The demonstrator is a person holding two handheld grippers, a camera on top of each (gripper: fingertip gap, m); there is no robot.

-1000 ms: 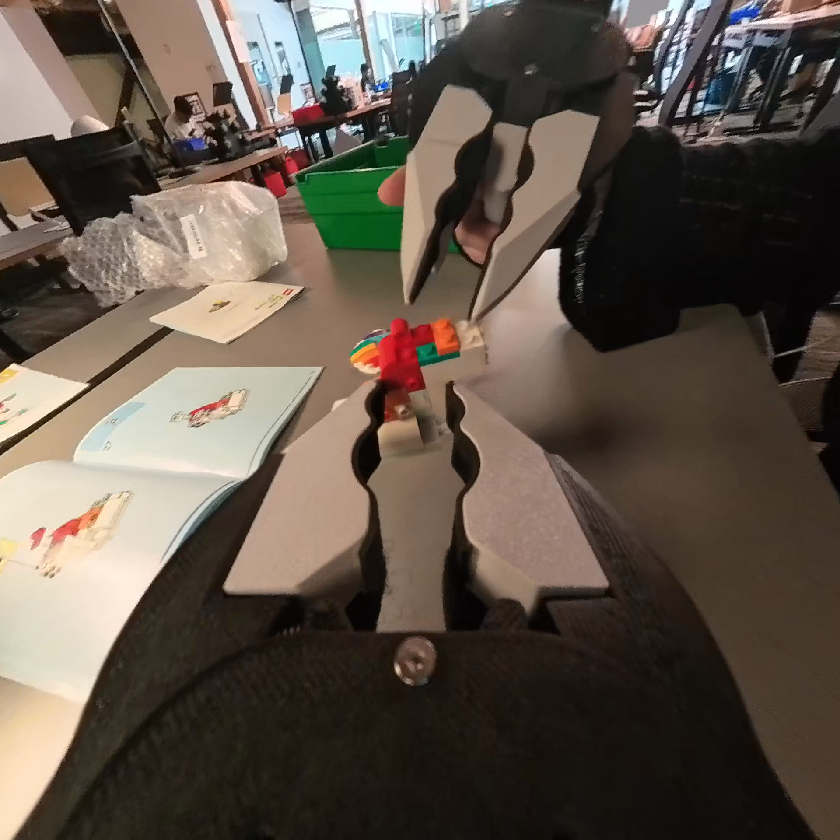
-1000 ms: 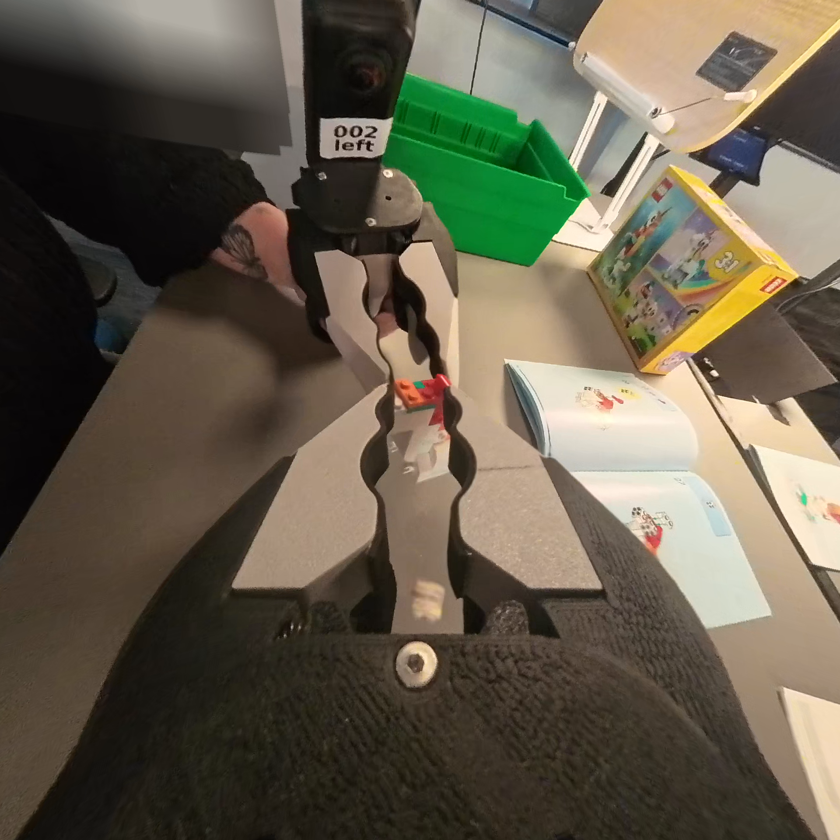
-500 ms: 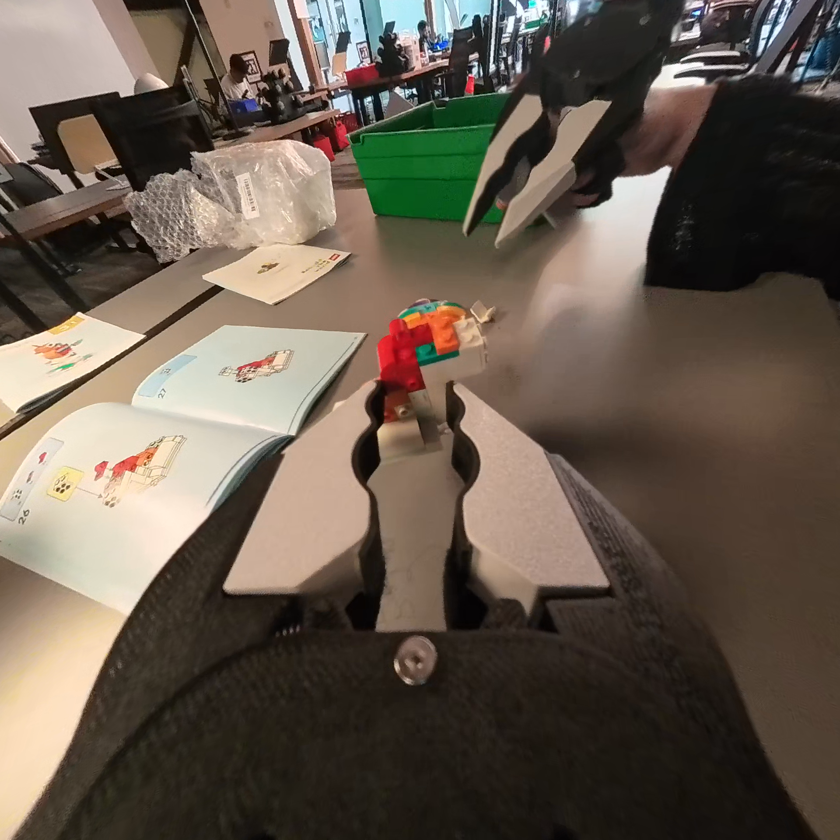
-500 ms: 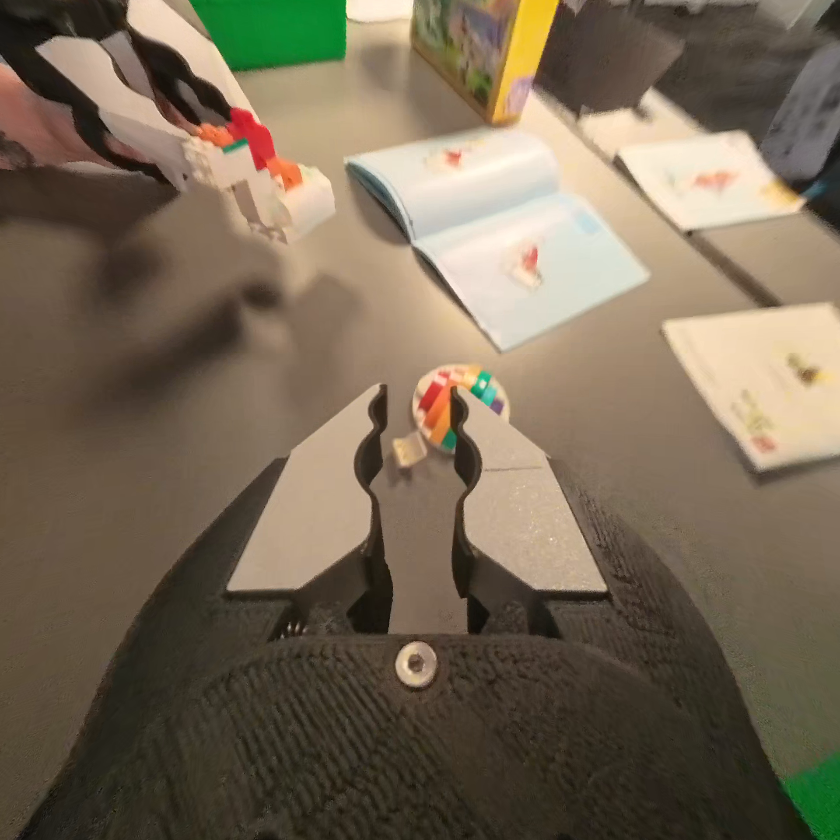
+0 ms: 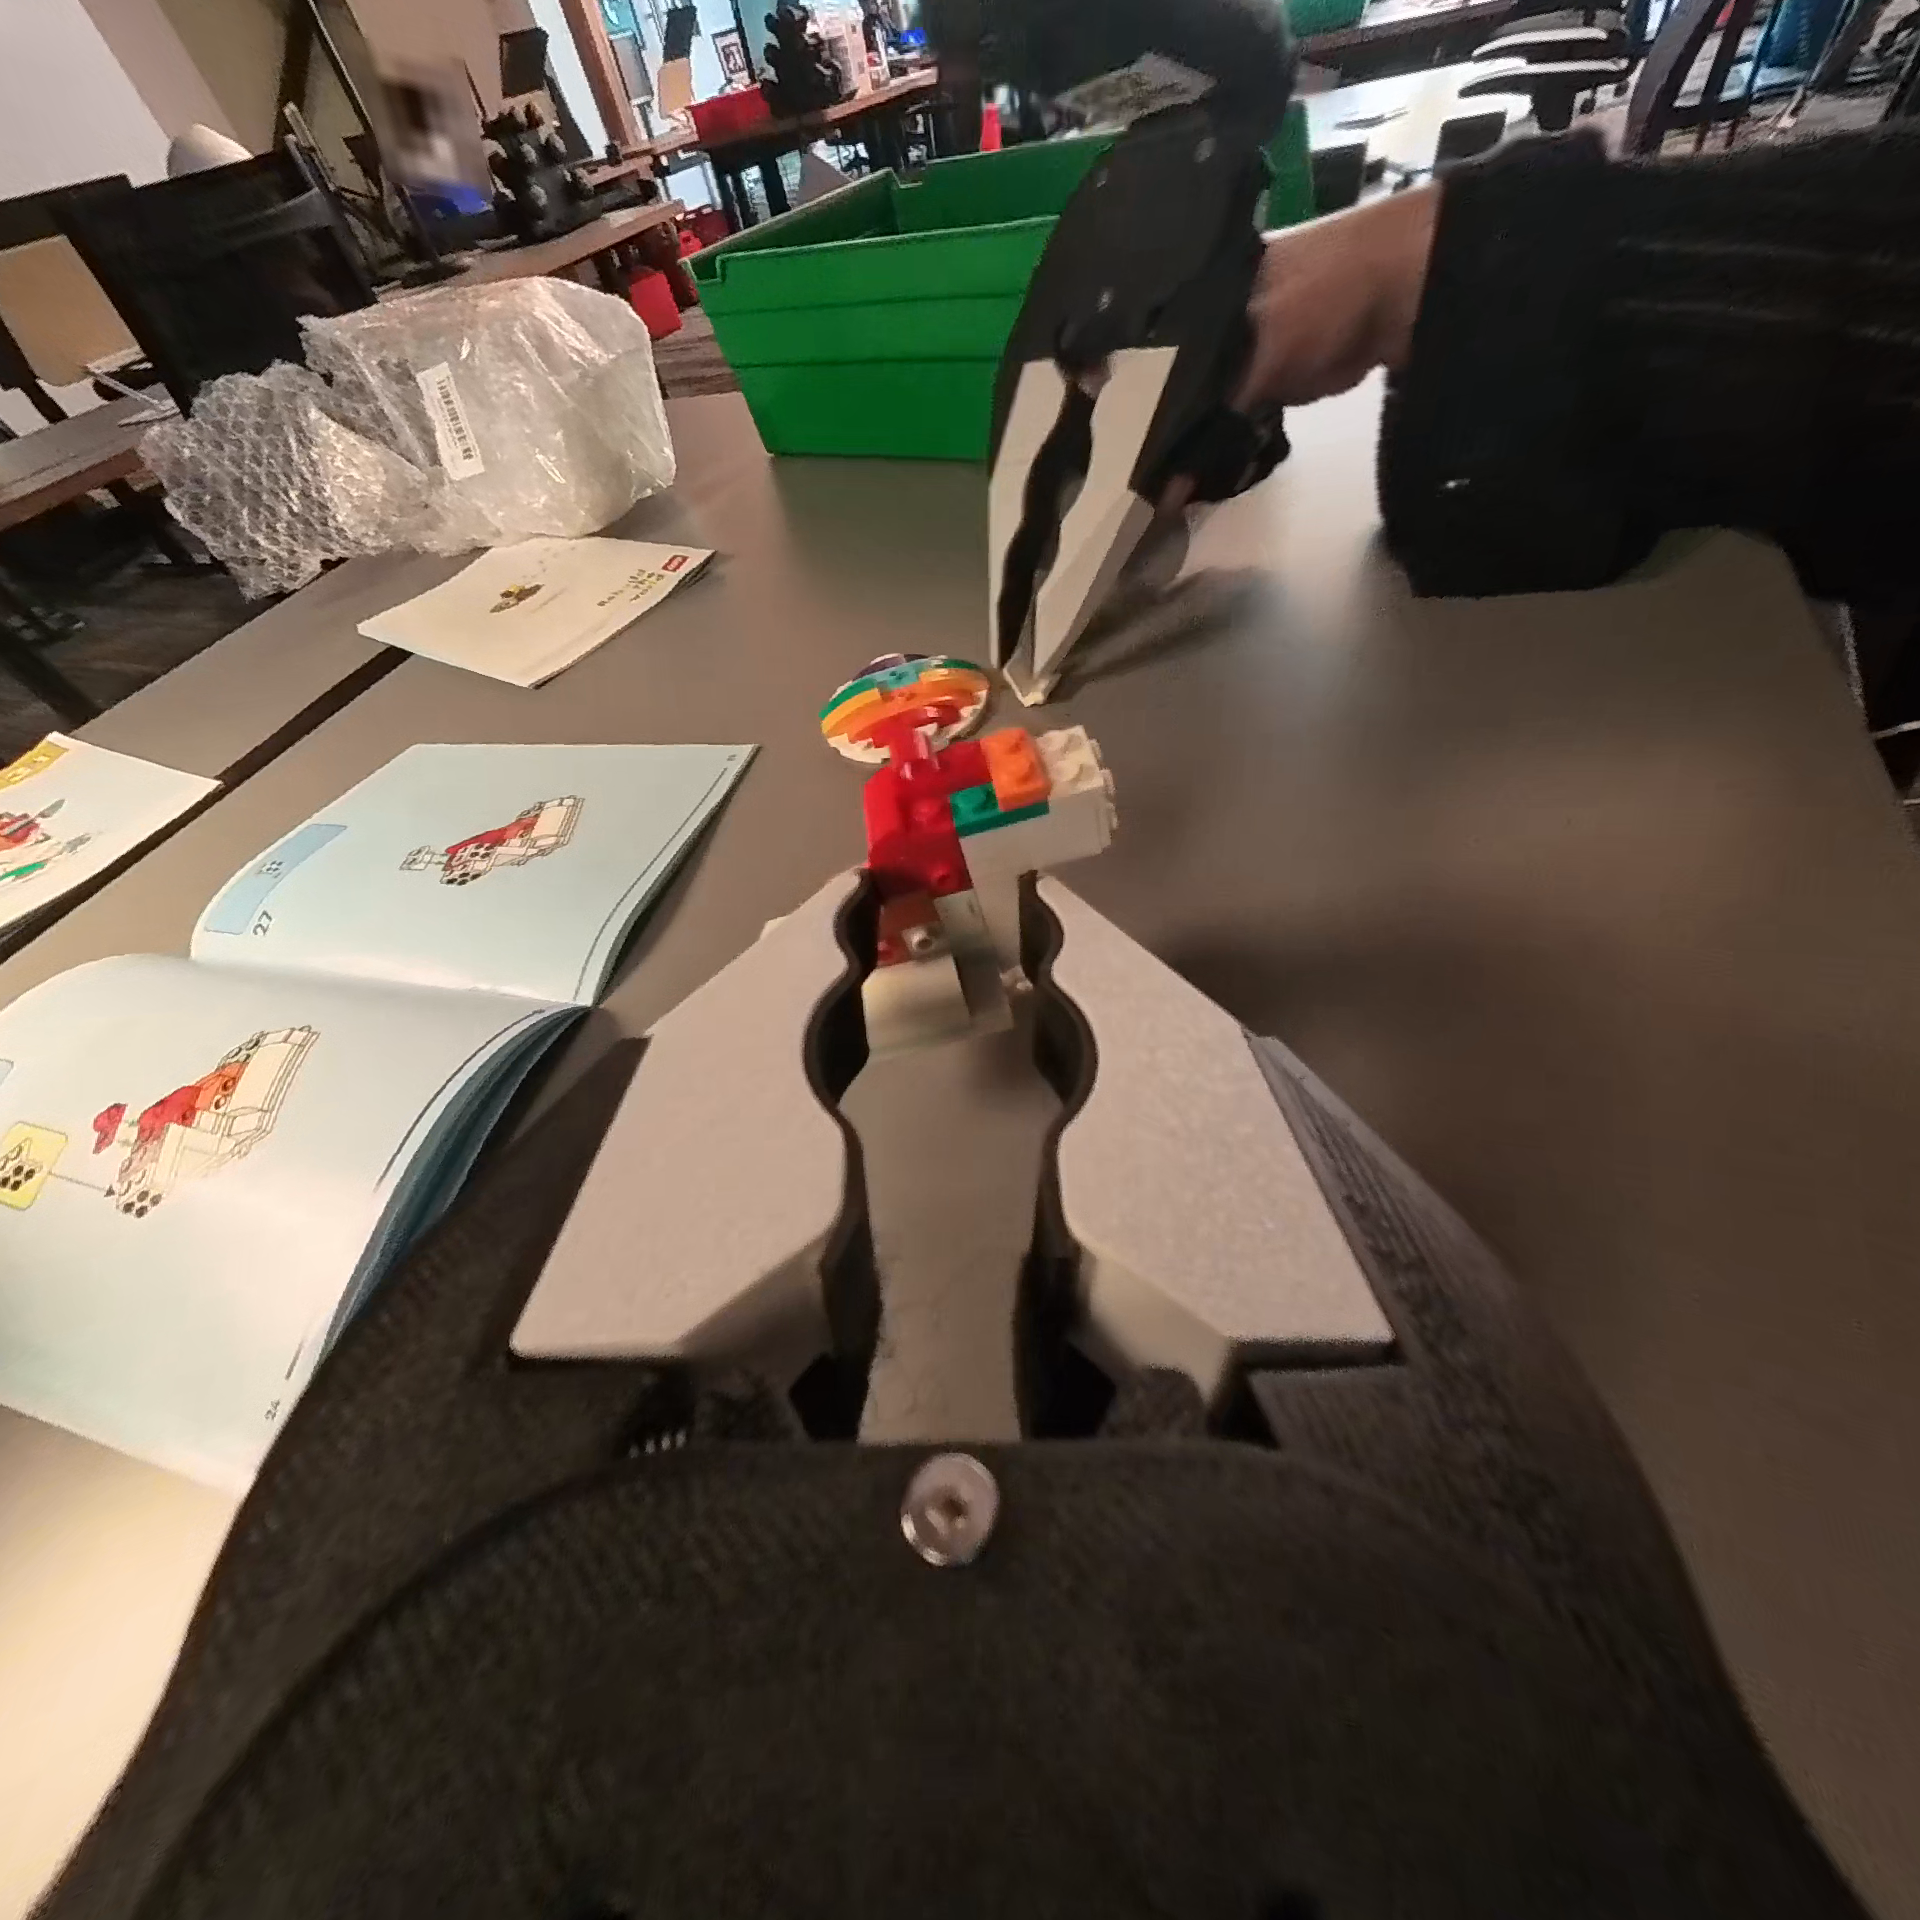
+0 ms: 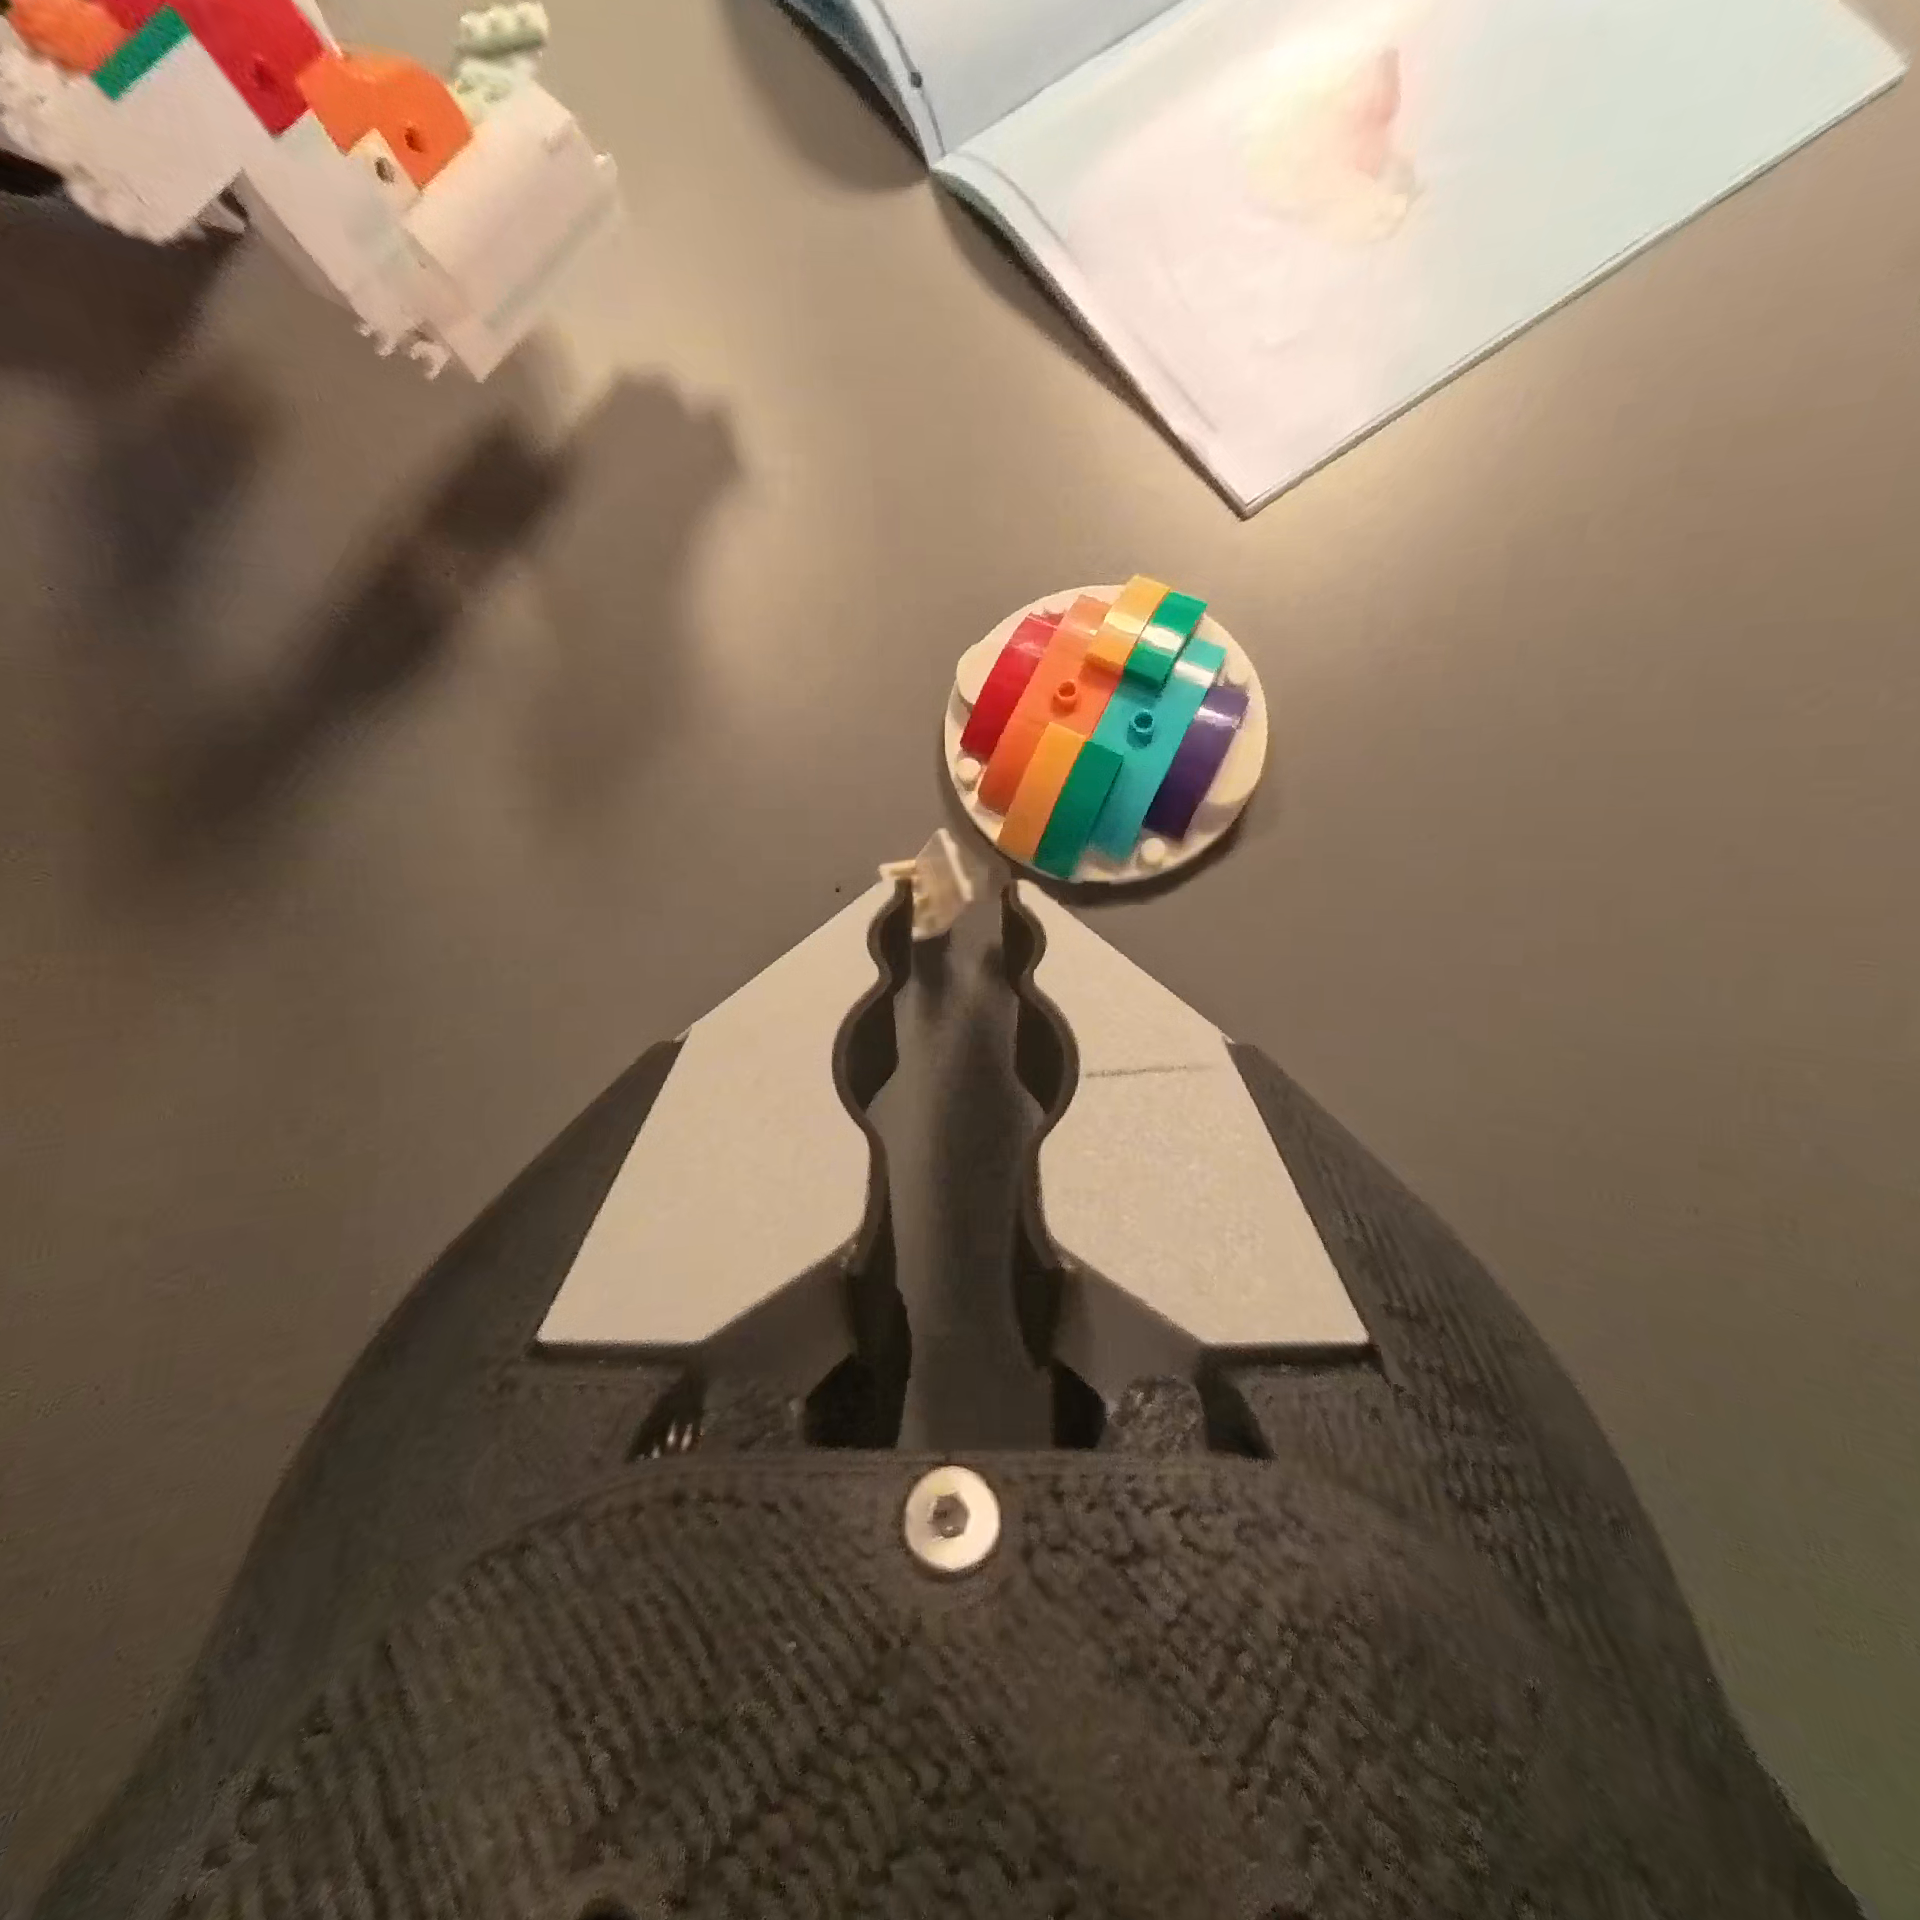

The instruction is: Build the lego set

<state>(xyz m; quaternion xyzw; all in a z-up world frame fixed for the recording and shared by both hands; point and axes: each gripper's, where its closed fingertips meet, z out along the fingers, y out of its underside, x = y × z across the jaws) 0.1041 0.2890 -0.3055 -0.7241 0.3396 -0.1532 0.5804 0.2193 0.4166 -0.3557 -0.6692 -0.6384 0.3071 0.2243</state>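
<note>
My left gripper is shut on the lower part of a lego model of white, red, orange and teal bricks, and holds it above the grey table. The model also shows at the top left of the right wrist view. A round white disc with rainbow tiles lies flat on the table, also visible just behind the model. My right gripper points down at the table beside the disc, with its tips closed around a small white piece. It also shows in the left wrist view.
An open instruction booklet lies left of the model, and shows in the right wrist view too. More leaflets, a bubble-wrap bundle and green bins stand farther back. A person's black sleeve is at the right. Across from one pair of fingers to the other is roughly 20 cm.
My right gripper left the model, swung down to the table by the rainbow disc and narrowed its jaws around the small white piece. My left gripper kept hold of the model and shifted slightly.
</note>
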